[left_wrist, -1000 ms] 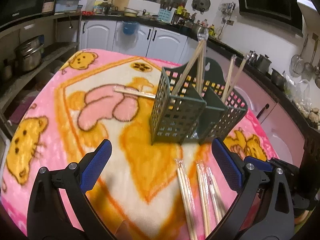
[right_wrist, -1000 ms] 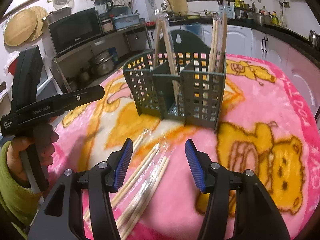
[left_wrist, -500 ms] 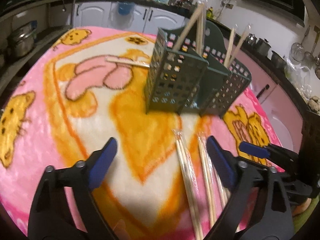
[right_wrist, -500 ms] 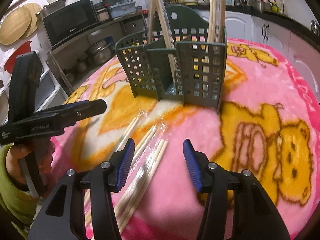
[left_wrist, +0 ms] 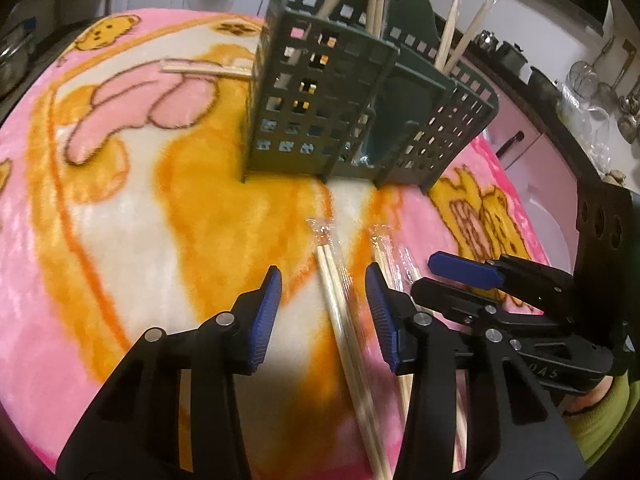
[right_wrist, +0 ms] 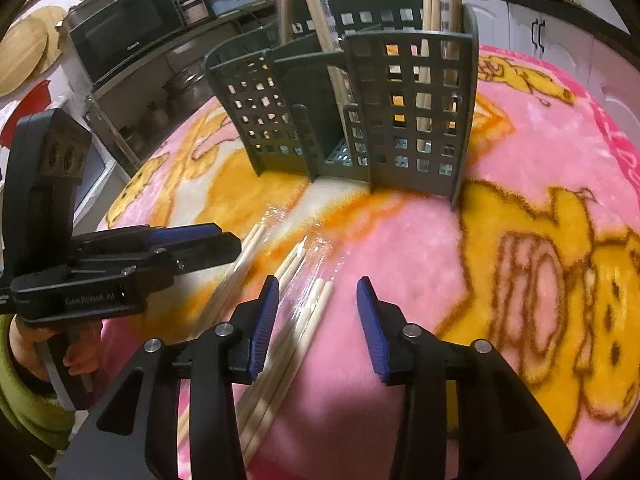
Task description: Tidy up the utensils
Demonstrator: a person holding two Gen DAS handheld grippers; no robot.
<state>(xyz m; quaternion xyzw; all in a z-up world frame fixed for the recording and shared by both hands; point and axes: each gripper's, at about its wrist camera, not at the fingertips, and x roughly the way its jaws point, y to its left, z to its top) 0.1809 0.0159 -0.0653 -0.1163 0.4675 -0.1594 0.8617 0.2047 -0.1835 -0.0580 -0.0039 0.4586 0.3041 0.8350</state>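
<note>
The left gripper hangs low over the pink blanket, its jaws just closing yet apart — a wrapped pair of chopsticks lies between the blue pads, untouched. The right gripper has also been narrowing; its jaws stand partly apart over another wrapped pair, gripping nothing. The green slotted holder stands upright just beyond, chopsticks already leaning in its compartments
</note>
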